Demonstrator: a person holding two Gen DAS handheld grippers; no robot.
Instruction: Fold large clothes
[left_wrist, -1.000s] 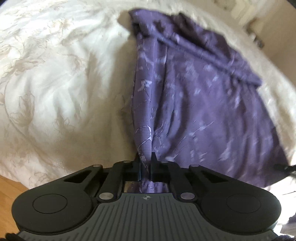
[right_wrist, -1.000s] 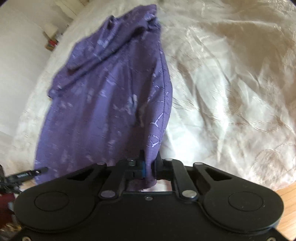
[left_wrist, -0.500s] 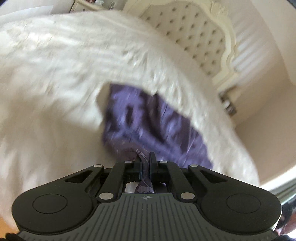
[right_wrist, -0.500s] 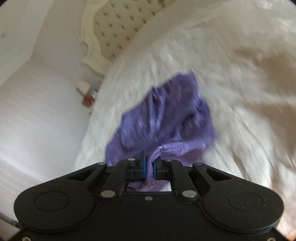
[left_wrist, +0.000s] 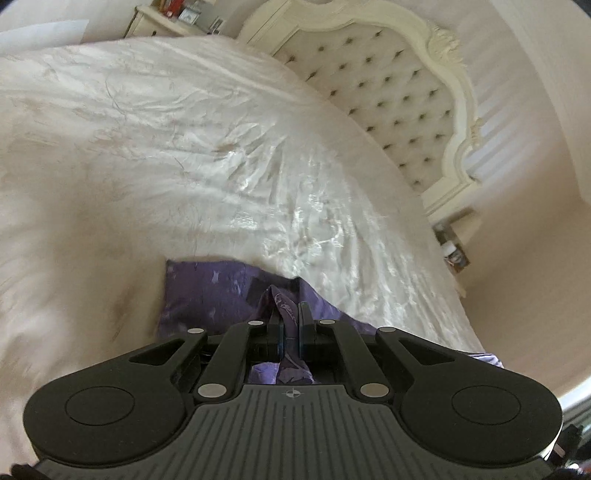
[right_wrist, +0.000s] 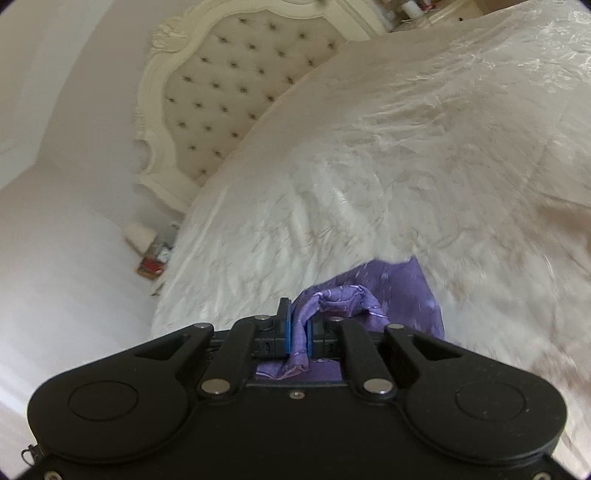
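Observation:
A purple patterned garment (left_wrist: 207, 295) lies on the white bedspread (left_wrist: 184, 155), mostly hidden below the gripper body in the left wrist view. My left gripper (left_wrist: 290, 314) is shut on a bunched edge of it. In the right wrist view the same purple garment (right_wrist: 402, 291) shows just past the fingers, and my right gripper (right_wrist: 300, 321) is shut on another bunched edge of it. Both grippers hold the cloth low over the part lying on the bed.
The white bedspread (right_wrist: 406, 147) fills most of both views. A cream tufted headboard (left_wrist: 388, 85) (right_wrist: 229, 77) stands at the far end. A nightstand with small items (left_wrist: 454, 251) (right_wrist: 151, 254) sits beside the bed. A dresser (left_wrist: 166, 18) stands far left.
Both grippers have carried the held edges forward toward the headboard over the garment. The long spread cloth seen a second ago now shows as a short patch under the fingers.

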